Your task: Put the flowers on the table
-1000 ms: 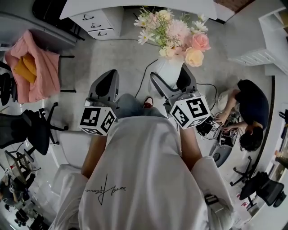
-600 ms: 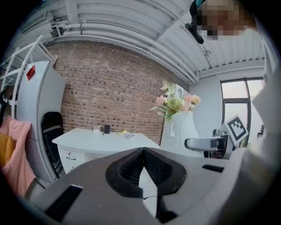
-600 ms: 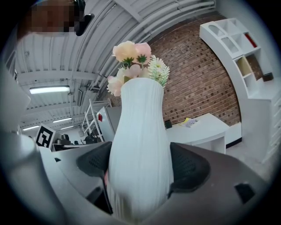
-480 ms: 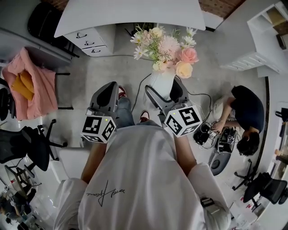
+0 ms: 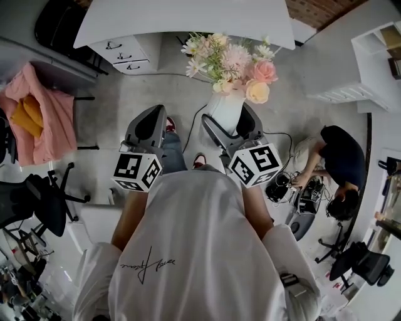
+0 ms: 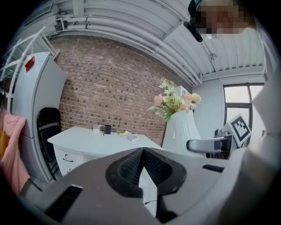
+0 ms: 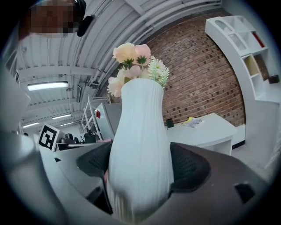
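White table (image 5: 188, 19) sits ahead across the top of the head view, drawer unit (image 5: 125, 49) under its left end, and the near edge looks bare. White ribbed vase (image 5: 225, 110) is off the floor, upright, short of that near edge and not yet over the top. Flowers (image 5: 233, 57) stand in it, pink, peach and white, and the blooms overlap the near edge only in the head view. Right gripper (image 7: 140, 169) is clamped on the vase's lower body, one pad on each side. Left gripper (image 6: 142, 165) has its jaws closed together on nothing and hangs beside the vase without touching it. A few small items (image 6: 102, 129) and papers (image 6: 127, 136) lie toward the far edge. My read: carry step, mid-approach. Next: walk in, lift the base over the near edge, set it down flat on a bare patch, then release. One-sided grip low on a top-heavy load, so watch for tilt.
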Available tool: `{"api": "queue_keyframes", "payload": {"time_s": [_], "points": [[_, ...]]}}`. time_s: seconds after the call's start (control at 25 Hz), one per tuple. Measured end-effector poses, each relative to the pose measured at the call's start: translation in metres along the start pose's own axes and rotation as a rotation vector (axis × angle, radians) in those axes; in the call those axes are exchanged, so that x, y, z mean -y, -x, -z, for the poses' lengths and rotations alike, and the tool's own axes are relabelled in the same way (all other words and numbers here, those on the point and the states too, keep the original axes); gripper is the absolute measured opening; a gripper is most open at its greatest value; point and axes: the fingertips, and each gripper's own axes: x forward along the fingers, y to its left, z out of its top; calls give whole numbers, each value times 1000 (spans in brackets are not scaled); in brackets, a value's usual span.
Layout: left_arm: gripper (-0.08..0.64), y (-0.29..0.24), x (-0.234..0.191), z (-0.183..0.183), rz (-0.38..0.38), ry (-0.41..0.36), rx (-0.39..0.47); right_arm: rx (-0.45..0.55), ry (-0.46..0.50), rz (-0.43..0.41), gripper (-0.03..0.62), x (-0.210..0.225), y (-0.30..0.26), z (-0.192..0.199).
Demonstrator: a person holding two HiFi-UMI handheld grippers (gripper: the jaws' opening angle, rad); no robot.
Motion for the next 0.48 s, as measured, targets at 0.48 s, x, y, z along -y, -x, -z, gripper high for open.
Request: {"api": "queue_keyframes", "payload": {"time_s": [0.48], "points": [[5, -63, -94, -25, 43, 36, -20, -36, 0, 41, 414, 6, -106, -15]]}}
